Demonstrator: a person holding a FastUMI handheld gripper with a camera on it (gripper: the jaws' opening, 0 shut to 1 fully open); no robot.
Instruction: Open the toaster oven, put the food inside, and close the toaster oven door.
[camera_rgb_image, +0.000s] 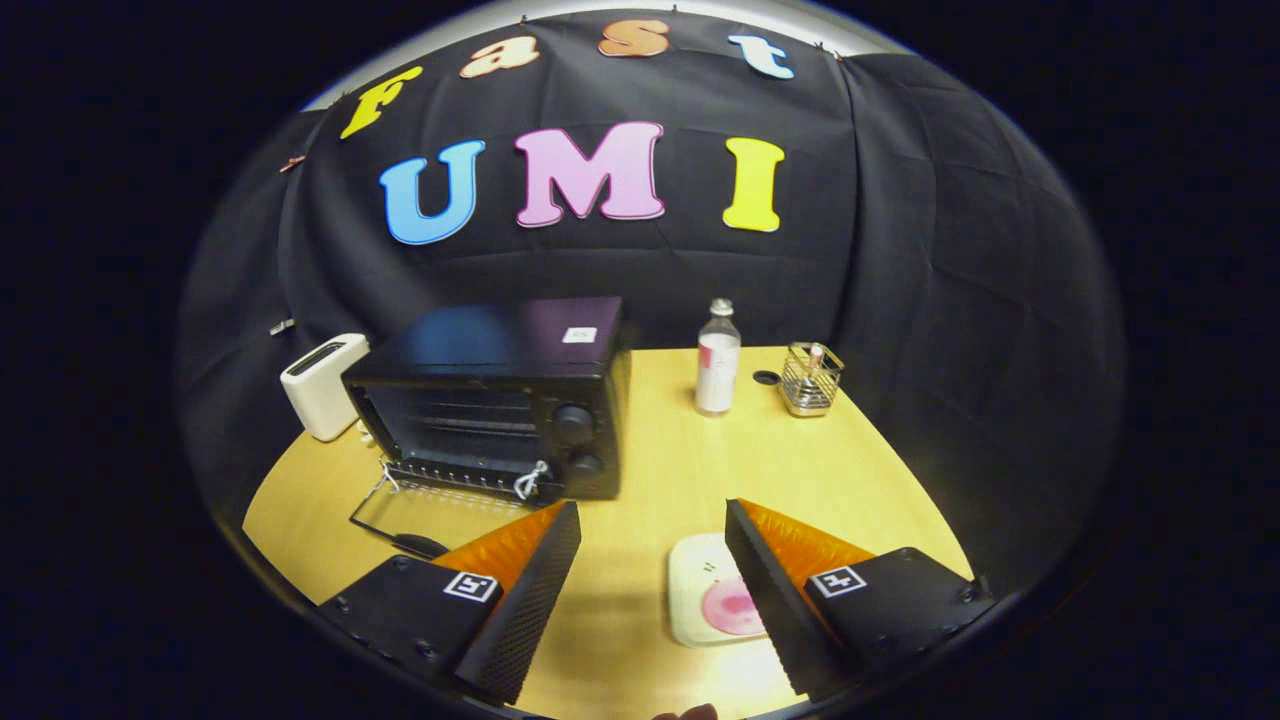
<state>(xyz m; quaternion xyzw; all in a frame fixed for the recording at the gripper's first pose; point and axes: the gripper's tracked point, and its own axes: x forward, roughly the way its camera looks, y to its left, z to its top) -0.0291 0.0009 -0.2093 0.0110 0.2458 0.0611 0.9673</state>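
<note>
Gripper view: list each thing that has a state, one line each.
toaster oven: door folded down, open
food: on the table, between the fingers, ungripped
gripper: open, holding nothing
bottle: upright, capped
wire basket: upright, something inside
white toaster: upright beside the oven

The oven (500, 400) is showing black, its top glossy with blue and purple reflections and a small white sticker. The toaster (322, 385) beside it is showing cream white with a dark slot. The table (650, 480) is glowing yellow wood. The bottle (717, 365) is looking clear, wearing a white and pink label. The basket (810, 380) is gleaming silver wire. The food (712, 592) is showing white with a pink blotch.
</note>
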